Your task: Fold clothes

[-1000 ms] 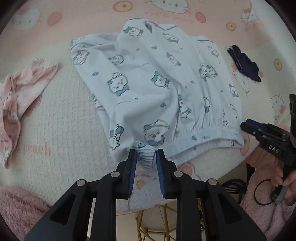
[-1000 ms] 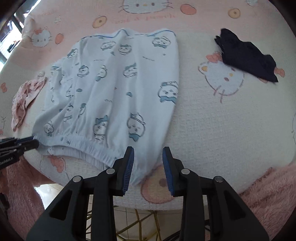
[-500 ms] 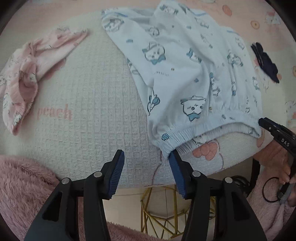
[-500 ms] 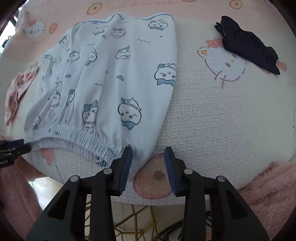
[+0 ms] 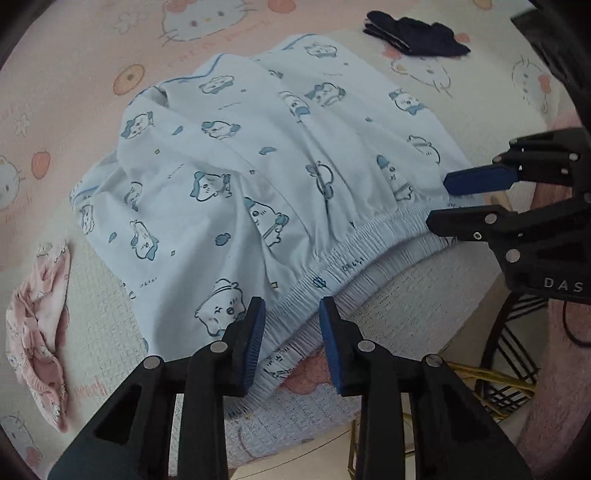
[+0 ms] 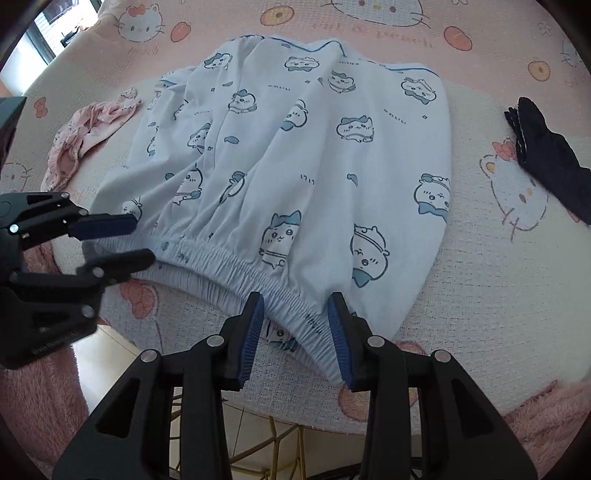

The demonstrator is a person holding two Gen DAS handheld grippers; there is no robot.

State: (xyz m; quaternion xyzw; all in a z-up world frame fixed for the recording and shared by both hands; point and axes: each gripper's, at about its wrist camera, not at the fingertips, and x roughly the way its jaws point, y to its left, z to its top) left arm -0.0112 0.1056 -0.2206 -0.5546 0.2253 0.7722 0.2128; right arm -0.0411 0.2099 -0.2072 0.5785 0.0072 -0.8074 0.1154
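A pale blue garment with a cartoon print lies spread on the table, its elastic waistband along the near edge. It also shows in the right wrist view. My left gripper is open, its jaws either side of the waistband's left end. My right gripper is open around the waistband's right end. Each gripper shows in the other's view: the right one and the left one, both open at the waistband.
A pink garment lies crumpled at the left, also in the right wrist view. A dark navy garment lies at the far right. The table wears a pink cat-print cloth. Its front edge is just below the waistband.
The left gripper let go of the waistband fold, opened, swung left, then came back to the waistband's left end. The right gripper closed in on the waistband's right end.
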